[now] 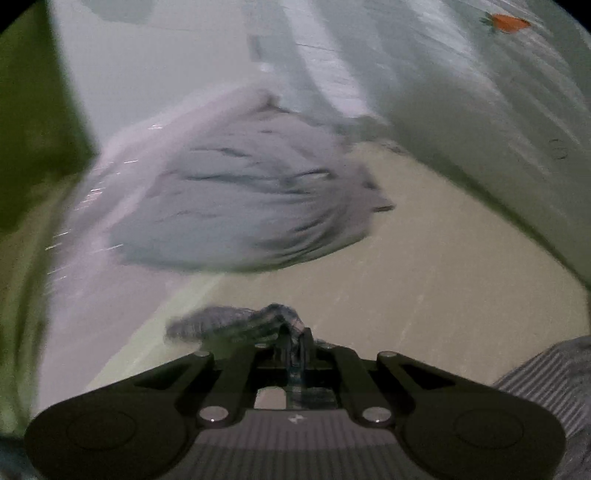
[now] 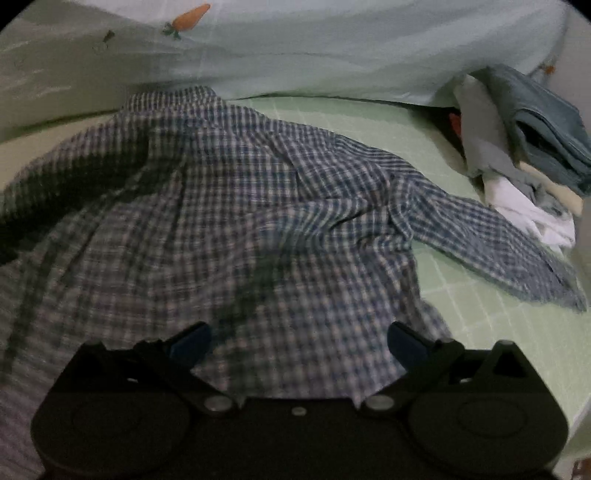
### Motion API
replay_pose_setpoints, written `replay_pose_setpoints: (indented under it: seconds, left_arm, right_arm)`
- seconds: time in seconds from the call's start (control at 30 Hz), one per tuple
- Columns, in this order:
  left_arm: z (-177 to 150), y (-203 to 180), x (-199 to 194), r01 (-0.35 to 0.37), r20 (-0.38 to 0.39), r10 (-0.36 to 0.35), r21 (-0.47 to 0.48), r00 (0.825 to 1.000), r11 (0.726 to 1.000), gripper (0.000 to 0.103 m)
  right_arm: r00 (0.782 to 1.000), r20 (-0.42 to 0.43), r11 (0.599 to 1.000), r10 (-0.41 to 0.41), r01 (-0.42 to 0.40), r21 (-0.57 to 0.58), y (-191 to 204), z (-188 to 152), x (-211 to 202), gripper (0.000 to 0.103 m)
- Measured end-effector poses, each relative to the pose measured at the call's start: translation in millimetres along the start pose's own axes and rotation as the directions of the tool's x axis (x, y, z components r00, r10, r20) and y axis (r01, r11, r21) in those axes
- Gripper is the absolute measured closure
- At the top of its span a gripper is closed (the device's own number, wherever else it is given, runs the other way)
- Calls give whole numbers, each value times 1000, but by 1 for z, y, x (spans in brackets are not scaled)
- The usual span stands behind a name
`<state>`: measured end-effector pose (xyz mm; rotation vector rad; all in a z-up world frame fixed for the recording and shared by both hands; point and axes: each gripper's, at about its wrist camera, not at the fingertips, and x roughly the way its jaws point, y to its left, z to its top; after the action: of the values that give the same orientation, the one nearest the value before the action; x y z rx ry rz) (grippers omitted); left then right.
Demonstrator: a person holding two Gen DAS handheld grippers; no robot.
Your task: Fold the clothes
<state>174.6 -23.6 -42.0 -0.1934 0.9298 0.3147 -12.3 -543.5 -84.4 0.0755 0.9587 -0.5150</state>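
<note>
A blue-and-white checked shirt (image 2: pixel 240 206) lies rumpled on the green checked sheet (image 2: pixel 480 332), one sleeve (image 2: pixel 509 251) stretched to the right. My right gripper (image 2: pixel 297 339) is open just above the shirt's near edge, with the cloth showing between its fingers. In the left wrist view, my left gripper (image 1: pixel 293 341) is shut on a bunched bit of the checked shirt (image 1: pixel 236 325), held above the pale bed surface (image 1: pixel 424 277). That view is blurred by motion.
A grey bundle of cloth (image 1: pixel 240 199) lies ahead of the left gripper. A pale quilt with a carrot print (image 2: pixel 188 18) runs along the back. A stack of folded clothes (image 2: pixel 524 140) with jeans on top sits at the right.
</note>
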Motion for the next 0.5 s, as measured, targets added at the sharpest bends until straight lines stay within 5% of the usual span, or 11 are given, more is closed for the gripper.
replay_pose_setpoints:
  seconds: [0.07, 0.3, 0.5]
  left_arm:
    - [11, -6, 23, 77, -11, -77, 36, 997, 996, 88]
    - [22, 6, 62, 209, -52, -204, 114, 978, 971, 38]
    - [19, 40, 84, 175, -66, -169, 114, 983, 978, 34]
  right_arm:
    - [1000, -3, 1000, -11, 11, 13, 13, -3, -7, 0]
    - [998, -52, 994, -29, 34, 101, 63, -17, -26, 0]
    - [994, -90, 994, -60, 68, 84, 95, -22, -37, 0]
